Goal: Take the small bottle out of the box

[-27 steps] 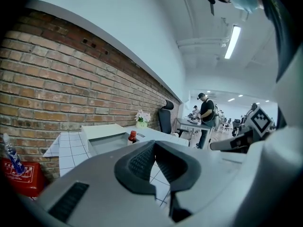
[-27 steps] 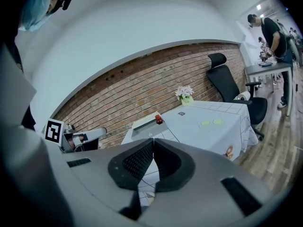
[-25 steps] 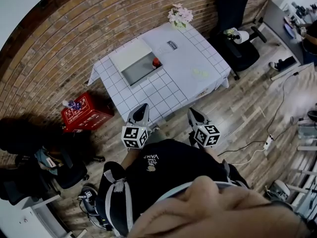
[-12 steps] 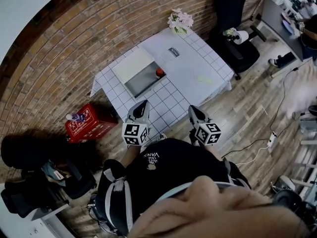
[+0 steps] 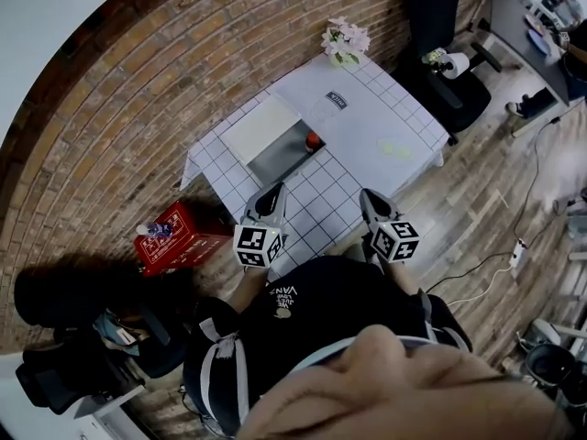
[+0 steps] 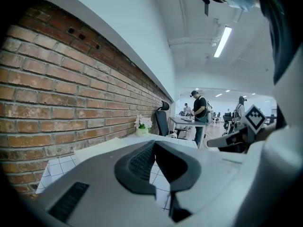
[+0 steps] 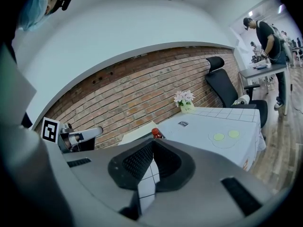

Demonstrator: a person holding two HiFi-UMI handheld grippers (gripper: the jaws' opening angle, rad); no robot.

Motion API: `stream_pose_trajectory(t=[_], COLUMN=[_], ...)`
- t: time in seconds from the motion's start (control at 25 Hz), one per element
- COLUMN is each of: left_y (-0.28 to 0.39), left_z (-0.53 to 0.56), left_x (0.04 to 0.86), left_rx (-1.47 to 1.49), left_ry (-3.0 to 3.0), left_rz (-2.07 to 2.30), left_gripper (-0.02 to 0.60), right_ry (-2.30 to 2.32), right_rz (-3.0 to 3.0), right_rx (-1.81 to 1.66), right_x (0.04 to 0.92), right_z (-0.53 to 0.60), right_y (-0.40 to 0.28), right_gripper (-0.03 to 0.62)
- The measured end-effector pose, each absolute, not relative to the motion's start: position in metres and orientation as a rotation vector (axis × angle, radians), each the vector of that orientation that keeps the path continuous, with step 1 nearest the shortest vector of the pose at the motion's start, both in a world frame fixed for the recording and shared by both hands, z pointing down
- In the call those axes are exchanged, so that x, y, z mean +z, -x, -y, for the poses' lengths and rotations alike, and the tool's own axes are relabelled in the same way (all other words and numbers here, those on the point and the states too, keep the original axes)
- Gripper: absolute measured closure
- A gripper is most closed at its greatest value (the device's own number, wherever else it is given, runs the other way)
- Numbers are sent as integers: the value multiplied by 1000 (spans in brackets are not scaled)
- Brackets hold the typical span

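Observation:
A small bottle with a red cap [image 5: 313, 139] stands at the right end of an open grey box [image 5: 278, 155], whose pale lid [image 5: 259, 126] is folded back, on the white grid-cloth table [image 5: 367, 126]. In the right gripper view the bottle's red cap [image 7: 155, 133] shows just above the jaws. My left gripper [image 5: 272, 192] and right gripper [image 5: 369, 196] hang side by side at the table's near edge, well short of the box. Both are shut, tips touching, with nothing between them, as seen on the left gripper [image 6: 154, 144] and the right gripper [image 7: 152, 142].
A pot of pale flowers [image 5: 345, 40] stands at the table's far corner by the brick wall. A red crate [image 5: 180, 237] sits on the floor to the left, black office chairs [image 5: 442, 59] to the right. People [image 6: 199, 109] stand at desks farther off.
The table and box have come nearer, sliding down and to the right in the head view. Both grippers keep their places in front of the body and stay shut.

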State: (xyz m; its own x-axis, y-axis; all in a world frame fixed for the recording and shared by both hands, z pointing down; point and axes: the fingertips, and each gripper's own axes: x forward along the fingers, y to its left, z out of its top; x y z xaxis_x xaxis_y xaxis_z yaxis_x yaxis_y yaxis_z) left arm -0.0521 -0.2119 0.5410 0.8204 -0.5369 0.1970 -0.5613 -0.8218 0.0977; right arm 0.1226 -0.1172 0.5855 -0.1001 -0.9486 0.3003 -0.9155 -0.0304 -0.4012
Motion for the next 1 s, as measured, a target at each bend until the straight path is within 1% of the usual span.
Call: stream_pose_trajectory(t=[0.4, 0.92, 1.0], left_y=[41, -17, -22], left_z=[237, 257, 263], left_x=[554, 568, 570], left_rx=[306, 353, 359], left_ry=[-2789, -2674, -2663], left_rz=[961, 1140, 1161], left_gripper=[571, 569, 560], right_ry=[2004, 1811, 1796], right_rz=[-2241, -2471, -2487], right_rx=[-834, -854, -858], right_x=[589, 584, 585], right_z=[149, 193, 197], right_y=[-140, -191, -198], right_gripper=[591, 591, 591])
